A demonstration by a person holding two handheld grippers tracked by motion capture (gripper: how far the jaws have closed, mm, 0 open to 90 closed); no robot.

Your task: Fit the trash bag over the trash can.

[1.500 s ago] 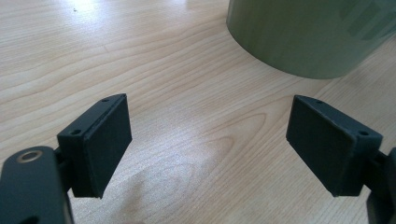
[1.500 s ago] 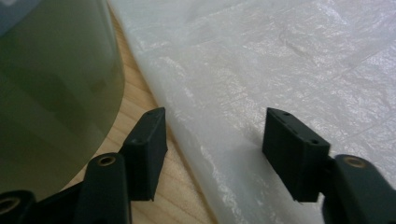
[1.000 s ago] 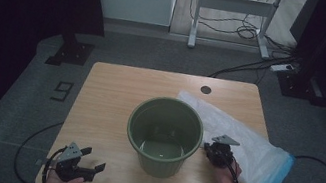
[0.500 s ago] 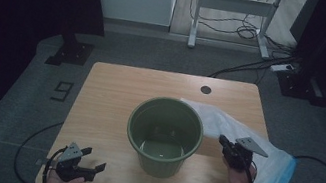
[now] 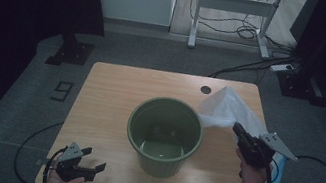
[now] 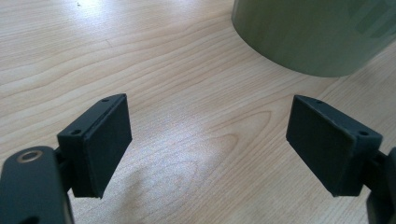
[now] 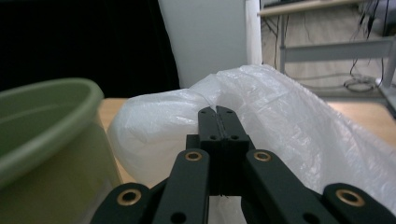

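Right gripper [image 5: 239, 131] of mine is clamped tight on a white plastic bag [image 5: 228, 110], holding it puffed up above the light wooden table [image 5: 110, 92], just beside the green bucket [image 5: 164, 135]. Left gripper [image 5: 92, 163] sits low at the near corner, jaws wide with nothing in them. Grey carpet floor [image 5: 24, 87], cables [image 5: 247, 33] and a desk frame [image 5: 235, 2] out back, room's pretty dark.

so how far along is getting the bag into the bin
Done: the right gripper is shut on the white plastic bag and holds one end off the table. In hand: that raised end sits beside the green bin. Left: opening the bag over the rim; the bin is bare inside and the left gripper rests open.
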